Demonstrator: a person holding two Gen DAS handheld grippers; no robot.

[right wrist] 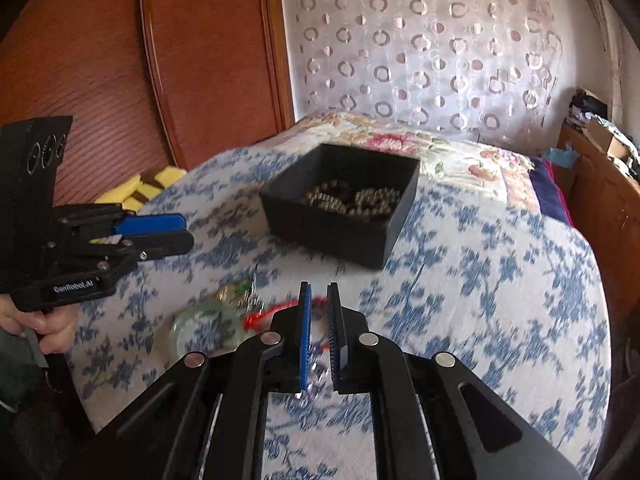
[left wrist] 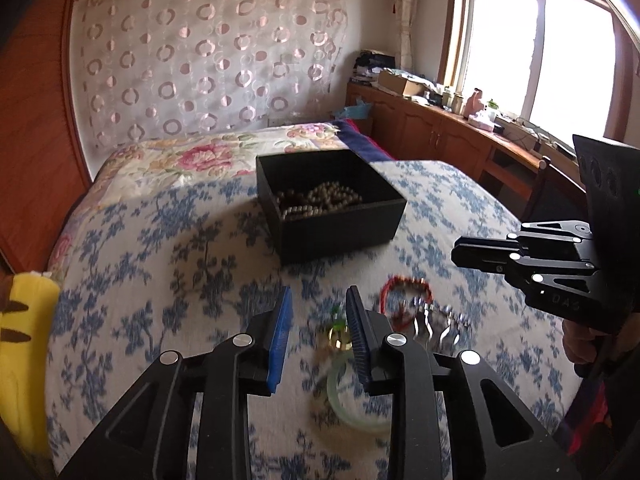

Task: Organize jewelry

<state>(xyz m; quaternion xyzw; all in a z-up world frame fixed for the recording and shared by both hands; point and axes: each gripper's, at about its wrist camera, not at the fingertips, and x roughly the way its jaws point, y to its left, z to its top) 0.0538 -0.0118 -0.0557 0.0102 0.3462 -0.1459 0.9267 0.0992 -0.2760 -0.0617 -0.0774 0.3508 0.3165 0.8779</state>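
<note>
A black box holding several bead strands stands on the blue-flowered cloth; it also shows in the right wrist view. Nearer lie a red bead bracelet, a silvery chain, a pale green bangle and a small gold and green piece. My left gripper is open and empty above the bangle. My right gripper hovers over the red bracelet, jaws a narrow gap apart, empty. The bangle lies to its left.
A yellow striped plush lies at the bed's left edge. A floral quilt lies behind the box. A wooden wardrobe stands at left, and a cluttered wooden counter runs under the window at right.
</note>
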